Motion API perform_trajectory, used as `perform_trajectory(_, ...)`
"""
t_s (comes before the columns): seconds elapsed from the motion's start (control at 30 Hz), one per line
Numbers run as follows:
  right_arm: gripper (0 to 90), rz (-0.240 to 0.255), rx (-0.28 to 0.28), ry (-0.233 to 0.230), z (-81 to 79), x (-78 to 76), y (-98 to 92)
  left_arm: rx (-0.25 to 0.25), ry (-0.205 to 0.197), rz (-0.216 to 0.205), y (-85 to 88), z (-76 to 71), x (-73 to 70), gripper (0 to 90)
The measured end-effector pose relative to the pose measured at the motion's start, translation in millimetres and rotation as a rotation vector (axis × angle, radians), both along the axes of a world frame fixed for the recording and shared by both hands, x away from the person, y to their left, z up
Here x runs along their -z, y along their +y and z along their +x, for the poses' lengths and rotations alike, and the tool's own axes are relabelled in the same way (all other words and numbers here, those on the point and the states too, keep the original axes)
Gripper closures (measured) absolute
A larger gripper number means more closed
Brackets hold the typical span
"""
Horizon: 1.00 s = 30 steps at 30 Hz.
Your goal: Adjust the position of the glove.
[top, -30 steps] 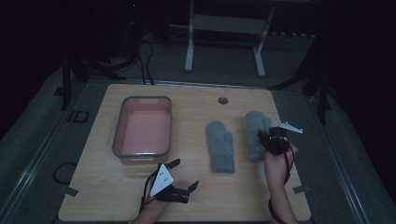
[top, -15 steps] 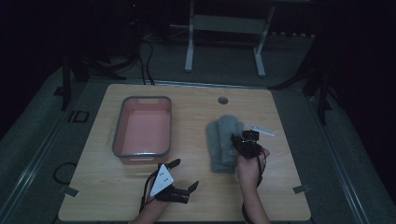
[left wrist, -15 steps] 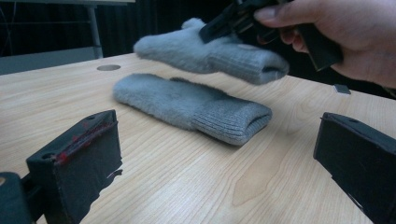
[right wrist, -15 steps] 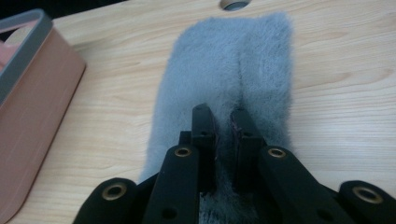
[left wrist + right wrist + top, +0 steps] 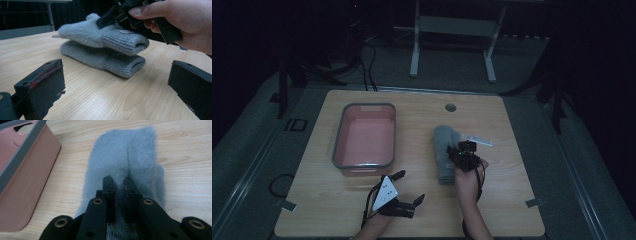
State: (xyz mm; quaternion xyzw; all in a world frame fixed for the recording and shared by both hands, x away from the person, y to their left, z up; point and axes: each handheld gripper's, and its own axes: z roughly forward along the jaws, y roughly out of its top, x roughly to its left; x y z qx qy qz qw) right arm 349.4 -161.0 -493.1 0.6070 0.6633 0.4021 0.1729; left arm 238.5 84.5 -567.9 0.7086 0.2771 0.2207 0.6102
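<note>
Two grey fleece mittens, upper mitten (image 5: 105, 35) stacked on lower mitten (image 5: 105, 58), lie right of centre on the table (image 5: 512, 200), right of the pink bin (image 5: 364, 137). My right gripper (image 5: 119, 185) pinches the upper one's fabric, jaws nearly together. Left gripper (image 5: 408, 186) rests near, jaws wide, empty. I judge them light, floppy, compressible; the ribbed cuff gives the firmest hold.

We are seeing two grey mittens (image 5: 105, 37), fluffy with ribbed cuffs of the same grey. The tray (image 5: 364, 136) is showing pink inside with a grey rim. The table (image 5: 512, 200) is showing light wood grain. Both grippers, left (image 5: 409, 187) and right (image 5: 119, 185), are looking black, and the left one is carrying red marks.
</note>
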Motion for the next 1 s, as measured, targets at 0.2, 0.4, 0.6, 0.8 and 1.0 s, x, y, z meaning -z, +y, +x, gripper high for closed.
perform_trajectory(0.2, 82.5, -0.015, 0.007, 0.014, 0.4, 7.9, -3.0, 0.000, 0.000, 0.000, -0.1, 0.0, 0.0, 0.9)
perform_trajectory(0.4, 82.2, -0.025, -0.006, 0.036, 4.2, 17.7, -1.6, 0.000, 0.000, 0.000, -0.1, 0.0, 0.0, 0.9)
perform_trajectory(0.6, 80.0, -0.020, -0.009, 0.065, 7.8, 28.3, -2.8, 0.003, 0.001, 0.000, -0.2, -0.1, 0.0, 1.0)
perform_trajectory(0.8, 75.9, -0.027, -0.034, 0.072, 12.2, 34.3, -4.3, 0.003, 0.002, -0.001, -0.2, 0.0, 0.0, 0.9)
perform_trajectory(1.0, 50.9, -0.010, -0.086, 0.067, 12.4, 28.4, -8.1, 0.003, 0.003, -0.003, 0.1, 0.2, 0.0, 0.9)
